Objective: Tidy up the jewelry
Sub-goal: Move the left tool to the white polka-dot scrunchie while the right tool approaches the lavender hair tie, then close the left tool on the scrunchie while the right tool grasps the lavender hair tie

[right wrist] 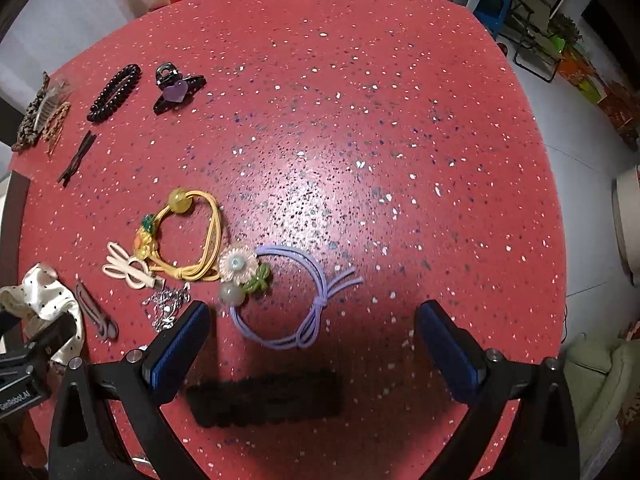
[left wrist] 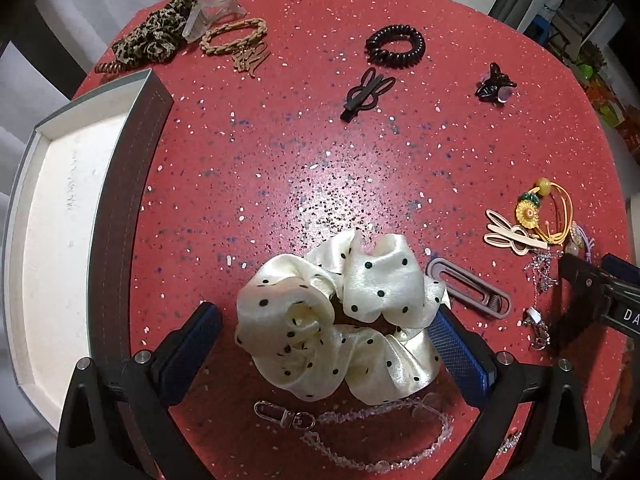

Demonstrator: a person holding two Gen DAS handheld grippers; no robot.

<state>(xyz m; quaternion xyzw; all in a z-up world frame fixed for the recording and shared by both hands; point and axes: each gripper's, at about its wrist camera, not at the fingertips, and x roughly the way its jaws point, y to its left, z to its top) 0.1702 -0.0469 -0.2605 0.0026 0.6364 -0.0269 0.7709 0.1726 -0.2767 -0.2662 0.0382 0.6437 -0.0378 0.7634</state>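
both jaws of the left hand-held gripper (left wrist: 324, 350) stand wide around the dotted scrunchie (left wrist: 340, 320); close gently, then lift toward the tray (left wrist: 60, 208) on the left.

Left gripper (left wrist: 324, 344) spread wide around cream polka-dot scrunchie (left wrist: 340, 320) on red speckled table (left wrist: 280, 140); white-lined box (left wrist: 72, 216) at left edge.

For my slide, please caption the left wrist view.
Open left gripper straddles a polka-dot scrunchie on the red table.

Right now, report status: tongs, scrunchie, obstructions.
Left tongs open, straddling polka-dot scrunchie. Right tongs open, empty, over purple hair tie. Grey clip beside scrunchie; bead chain underneath.
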